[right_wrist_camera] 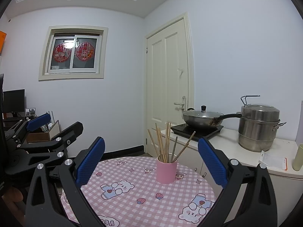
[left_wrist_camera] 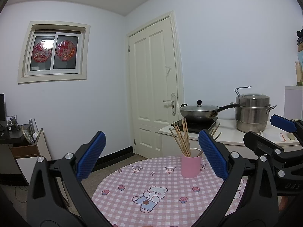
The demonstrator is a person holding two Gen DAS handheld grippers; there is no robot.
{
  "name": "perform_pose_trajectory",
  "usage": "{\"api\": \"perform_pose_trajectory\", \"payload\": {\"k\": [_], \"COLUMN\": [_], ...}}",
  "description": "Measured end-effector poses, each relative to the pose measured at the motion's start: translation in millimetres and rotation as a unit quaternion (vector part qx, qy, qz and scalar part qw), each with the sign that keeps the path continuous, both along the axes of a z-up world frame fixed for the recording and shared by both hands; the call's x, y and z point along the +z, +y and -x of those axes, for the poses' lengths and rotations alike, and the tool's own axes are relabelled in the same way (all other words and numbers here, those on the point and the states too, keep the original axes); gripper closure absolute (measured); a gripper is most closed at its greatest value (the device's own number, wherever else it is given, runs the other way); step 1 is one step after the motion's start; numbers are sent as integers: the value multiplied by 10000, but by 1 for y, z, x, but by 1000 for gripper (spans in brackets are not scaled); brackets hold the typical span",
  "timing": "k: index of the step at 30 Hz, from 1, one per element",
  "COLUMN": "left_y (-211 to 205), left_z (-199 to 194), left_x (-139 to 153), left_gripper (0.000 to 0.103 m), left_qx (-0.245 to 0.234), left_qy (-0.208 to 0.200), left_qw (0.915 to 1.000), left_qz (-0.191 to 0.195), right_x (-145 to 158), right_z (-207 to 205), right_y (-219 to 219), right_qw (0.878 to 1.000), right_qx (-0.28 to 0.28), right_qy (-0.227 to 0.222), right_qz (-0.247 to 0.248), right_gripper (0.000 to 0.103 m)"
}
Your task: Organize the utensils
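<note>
A pink cup [left_wrist_camera: 190, 166] [right_wrist_camera: 166, 171] stands upright on the round table with the pink checked cloth [left_wrist_camera: 151, 198] [right_wrist_camera: 144, 189]. Several wooden chopsticks [left_wrist_camera: 182, 138] [right_wrist_camera: 164, 143] stand in it, fanned out. My left gripper [left_wrist_camera: 151, 158] is open and empty, held above the table, short of the cup. My right gripper [right_wrist_camera: 151, 160] is open and empty too, also short of the cup. The right gripper shows at the right edge of the left wrist view [left_wrist_camera: 265, 134], and the left gripper at the left edge of the right wrist view [right_wrist_camera: 55, 124].
A white counter [left_wrist_camera: 236, 134] [right_wrist_camera: 246, 151] stands right of the table with a hob, a lidded wok [left_wrist_camera: 200, 111] [right_wrist_camera: 204, 118] and a steel steamer pot [left_wrist_camera: 252, 111] [right_wrist_camera: 258, 126]. A pale cup [right_wrist_camera: 298, 157] sits on it. A door [left_wrist_camera: 153, 87] is behind; a desk and boxes [left_wrist_camera: 24, 145] stand left.
</note>
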State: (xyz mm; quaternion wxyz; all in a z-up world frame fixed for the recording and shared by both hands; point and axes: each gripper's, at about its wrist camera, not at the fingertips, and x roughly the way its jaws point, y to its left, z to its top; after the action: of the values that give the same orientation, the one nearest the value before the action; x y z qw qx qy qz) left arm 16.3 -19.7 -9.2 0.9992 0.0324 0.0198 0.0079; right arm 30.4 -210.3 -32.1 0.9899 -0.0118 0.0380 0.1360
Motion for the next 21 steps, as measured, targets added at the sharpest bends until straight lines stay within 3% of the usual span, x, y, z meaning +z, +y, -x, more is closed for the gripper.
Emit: {"api": "perform_pose_trajectory", "payload": {"k": [21], "left_y": [1], "left_z": [0], "left_x": [-1], "left_gripper": [6], "left_qx": [44], "left_qy": [17], "left_qw": [10000], "left_qz": [2], "right_x": [-2], "right_z": [1], "right_y": [-4], "right_qw": [10000], "right_qx": [-18], "right_qy": [18], "right_qz": [-24], "right_gripper": [8]}}
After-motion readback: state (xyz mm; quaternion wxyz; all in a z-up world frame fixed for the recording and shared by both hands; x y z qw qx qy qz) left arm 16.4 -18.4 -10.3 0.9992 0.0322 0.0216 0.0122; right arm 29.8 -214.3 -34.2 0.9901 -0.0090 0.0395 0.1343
